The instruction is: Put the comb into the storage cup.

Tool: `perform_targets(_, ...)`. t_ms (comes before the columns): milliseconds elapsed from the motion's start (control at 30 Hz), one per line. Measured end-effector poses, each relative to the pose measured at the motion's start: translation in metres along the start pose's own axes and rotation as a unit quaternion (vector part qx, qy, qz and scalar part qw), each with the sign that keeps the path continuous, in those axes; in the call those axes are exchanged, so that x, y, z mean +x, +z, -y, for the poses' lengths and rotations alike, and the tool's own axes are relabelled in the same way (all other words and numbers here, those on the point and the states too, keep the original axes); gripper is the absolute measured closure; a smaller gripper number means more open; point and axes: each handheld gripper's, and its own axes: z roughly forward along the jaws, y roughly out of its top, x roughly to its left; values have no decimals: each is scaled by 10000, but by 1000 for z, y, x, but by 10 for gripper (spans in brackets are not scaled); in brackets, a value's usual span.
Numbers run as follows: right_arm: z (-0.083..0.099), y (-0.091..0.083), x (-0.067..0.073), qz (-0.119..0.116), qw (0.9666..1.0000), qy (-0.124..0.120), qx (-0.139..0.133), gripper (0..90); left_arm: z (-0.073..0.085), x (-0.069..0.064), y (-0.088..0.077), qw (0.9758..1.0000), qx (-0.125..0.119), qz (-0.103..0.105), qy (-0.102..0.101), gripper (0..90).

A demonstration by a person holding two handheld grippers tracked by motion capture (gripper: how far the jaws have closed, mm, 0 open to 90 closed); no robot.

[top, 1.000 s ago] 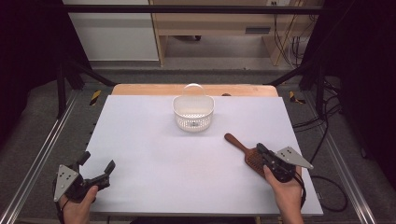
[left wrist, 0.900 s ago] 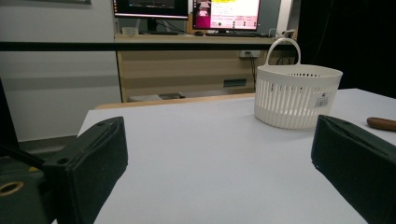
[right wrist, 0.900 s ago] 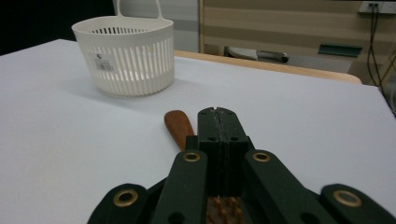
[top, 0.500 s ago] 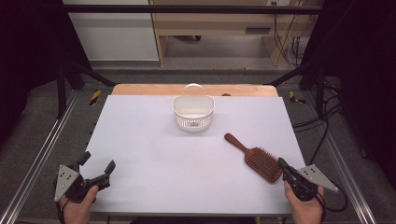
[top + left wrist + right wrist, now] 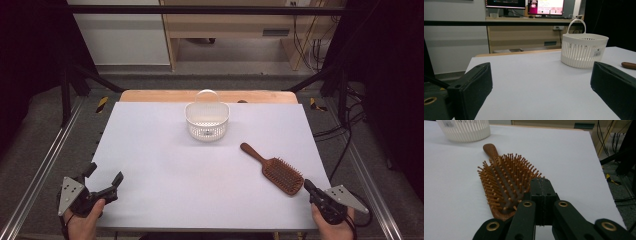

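From the high view, a brown wooden paddle hairbrush (image 5: 274, 170) lies bristles up on the right part of the white tabletop (image 5: 165, 165), its handle pointing toward the round white slotted plastic basket (image 5: 207, 121), which stands near the far edge with its loop handle upright. The basket and the brush are apart, with bare white surface between them. The right gripper (image 5: 314, 190) sits at the near right corner, just beside the broad end of the brush, its jaws pressed together on nothing. The left gripper (image 5: 104, 181) rests at the near left corner, jaws spread wide and empty, well apart from both things. The middle and left of the tabletop lie open; a strip of wood shows along the far edge.

In the left gripper view, the two black jaws stand far apart at the lower corners with bare table between them. The basket (image 5: 584, 50) stands ahead on the right and bears a small white sticker with dark print too small to read. The tip of the brush handle (image 5: 628, 65) peeks in at the right edge. Lit monitors sit on a desk beyond; their writing is unreadable.

In the right gripper view, the clenched jaws meet flush just at the broad end of the brush (image 5: 506, 182), above its bristles. The basket (image 5: 464, 130) stands beyond the handle, a label at its upper edge illegible. The table's right edge runs close by.
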Motion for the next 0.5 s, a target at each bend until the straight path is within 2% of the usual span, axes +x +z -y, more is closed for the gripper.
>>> perform_targets(167, 3, 2, 1, -26, 9998, -57, 176, 900, 0, 0, 0, 10000, 2, -4, -5, 38)
perform_targets(500, 8, 9, -2, -29, 9990, 7, 456, 900, 0, 0, 1, 10000, 10, 9, -4, 38)
